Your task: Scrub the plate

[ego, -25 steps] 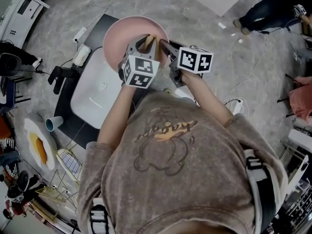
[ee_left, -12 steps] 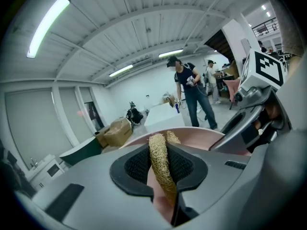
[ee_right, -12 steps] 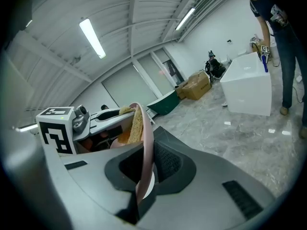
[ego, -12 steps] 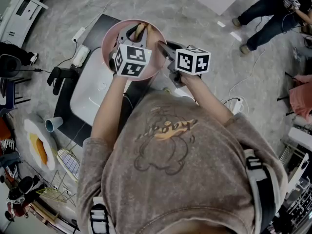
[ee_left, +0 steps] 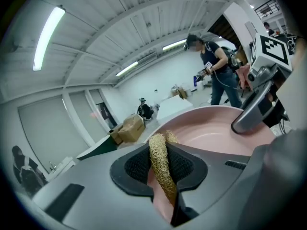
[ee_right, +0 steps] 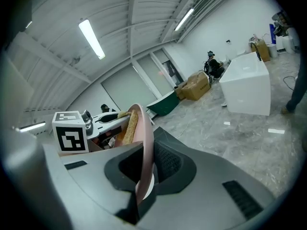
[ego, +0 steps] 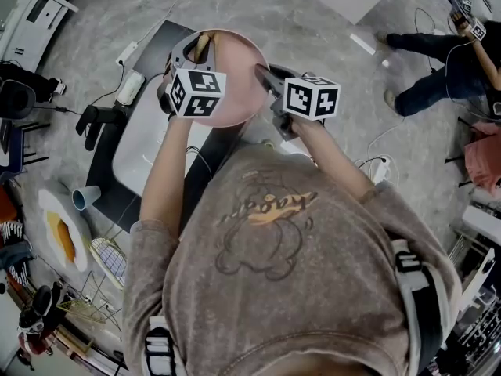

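Note:
A pink plate (ego: 235,77) is held up over the sink, tilted. My right gripper (ego: 262,73) is shut on its right rim; in the right gripper view the plate (ee_right: 144,143) stands edge-on between the jaws. My left gripper (ego: 192,47) is shut on a straw-coloured loofah scrubber (ee_left: 160,164), which rests against the plate's (ee_left: 216,133) inner face near its upper left rim. The scrubber (ego: 201,47) shows as a tan strip in the head view. From the right gripper view the left gripper (ee_right: 103,123) and the scrubber (ee_right: 128,126) lie behind the plate.
A white sink basin (ego: 153,143) sits in a dark counter (ego: 117,202) below the plate. A soap dispenser (ego: 131,88) and a dark faucet (ego: 95,124) stand at its left, a blue cup (ego: 84,198) nearer. People stand at the far right (ego: 446,61).
My left gripper has slid the scrubber across the plate from its middle toward the upper left rim. The right gripper and the plate have stayed almost still.

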The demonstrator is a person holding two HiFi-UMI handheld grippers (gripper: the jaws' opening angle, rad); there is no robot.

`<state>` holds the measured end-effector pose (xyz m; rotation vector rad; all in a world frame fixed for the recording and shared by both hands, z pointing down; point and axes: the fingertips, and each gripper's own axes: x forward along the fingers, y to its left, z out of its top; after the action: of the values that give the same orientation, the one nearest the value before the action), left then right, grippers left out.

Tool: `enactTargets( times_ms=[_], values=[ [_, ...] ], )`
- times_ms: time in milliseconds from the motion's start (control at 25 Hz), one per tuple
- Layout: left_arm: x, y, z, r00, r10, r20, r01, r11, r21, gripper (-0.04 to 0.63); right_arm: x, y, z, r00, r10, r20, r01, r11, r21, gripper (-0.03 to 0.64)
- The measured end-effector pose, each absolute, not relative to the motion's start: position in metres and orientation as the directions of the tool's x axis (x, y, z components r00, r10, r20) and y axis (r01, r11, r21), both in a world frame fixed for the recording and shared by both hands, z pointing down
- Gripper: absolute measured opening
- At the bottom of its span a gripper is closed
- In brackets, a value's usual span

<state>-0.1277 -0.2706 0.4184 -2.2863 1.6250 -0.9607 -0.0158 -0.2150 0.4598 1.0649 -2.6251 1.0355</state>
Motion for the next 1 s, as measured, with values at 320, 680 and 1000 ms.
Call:
enactTargets(
  times_ms=[320,680,1000],
  values=[
    [-0.162,-0.271,0.436,0.074,-0.904,0.420,-0.721,-0.340,-0.604,0.077,0.004,-0.226,0.455,-0.716,-0.611,0.336,-0.671,0.472,-0.571,0.037],
    [-0.158,-0.251,0.461,0.088,-0.873,0.480,-0.667,-0.410,-0.622,0.078,0.030,-0.240,0.453,-0.658,-0.675,0.334,-0.705,0.396,-0.588,0.036],
    [-0.125,-0.226,0.478,0.201,-0.822,0.532,-0.658,-0.516,-0.549,0.078,0.041,-0.250,0.462,-0.631,-0.706,0.323,-0.682,0.306,-0.664,0.037]
  ],
)
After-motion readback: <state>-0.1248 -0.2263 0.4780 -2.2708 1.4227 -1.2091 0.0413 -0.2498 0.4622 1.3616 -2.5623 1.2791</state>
